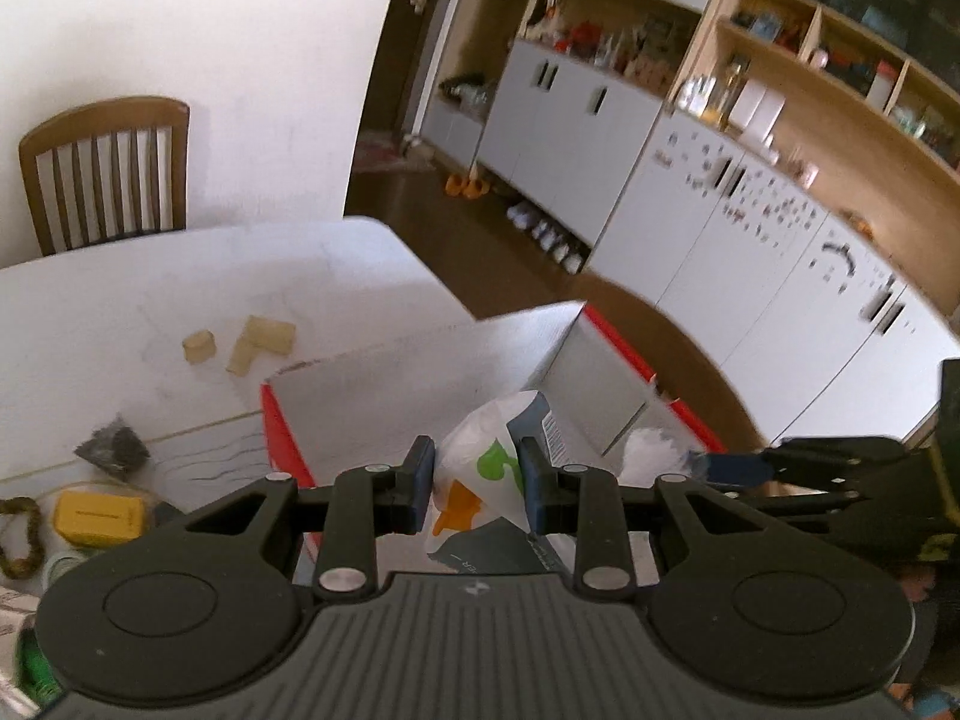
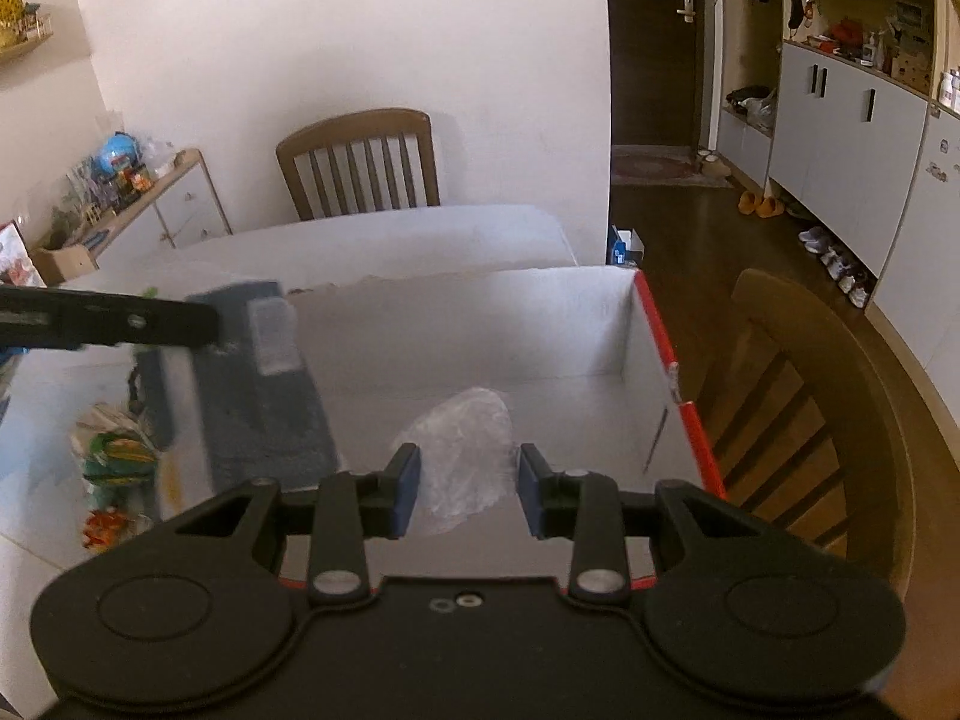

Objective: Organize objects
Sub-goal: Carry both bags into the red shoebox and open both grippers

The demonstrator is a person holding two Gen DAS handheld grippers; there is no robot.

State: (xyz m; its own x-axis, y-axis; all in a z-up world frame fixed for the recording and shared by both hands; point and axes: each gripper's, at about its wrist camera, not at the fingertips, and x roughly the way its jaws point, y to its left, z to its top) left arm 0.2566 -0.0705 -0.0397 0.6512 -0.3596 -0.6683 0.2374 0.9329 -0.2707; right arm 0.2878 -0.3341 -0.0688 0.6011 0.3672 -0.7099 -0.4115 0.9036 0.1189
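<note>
A white cardboard box (image 1: 420, 354) with red rims stands open on the table, and both grippers hover over it. My left gripper (image 1: 477, 459) is shut on a white packet (image 1: 486, 420) with green and orange print and a dark grey part. In the right wrist view that left gripper (image 2: 204, 318) and its packet (image 2: 258, 372) show blurred at the box's left side. My right gripper (image 2: 465, 483) is shut on a crumpled clear plastic bag (image 2: 462, 438) above the box floor (image 2: 480, 312). From the left wrist view, the right gripper (image 1: 708, 465) and its plastic bag (image 1: 648, 456) sit to the right.
Left of the box on the white table (image 1: 120, 312) lie pale yellowish blocks (image 1: 264, 339), a dark pouch (image 1: 114, 450) and a yellow case (image 1: 99, 516). One wooden chair (image 2: 360, 162) stands at the far side, another chair (image 2: 804, 396) beside the box. Cabinets (image 1: 750, 252) line the right wall.
</note>
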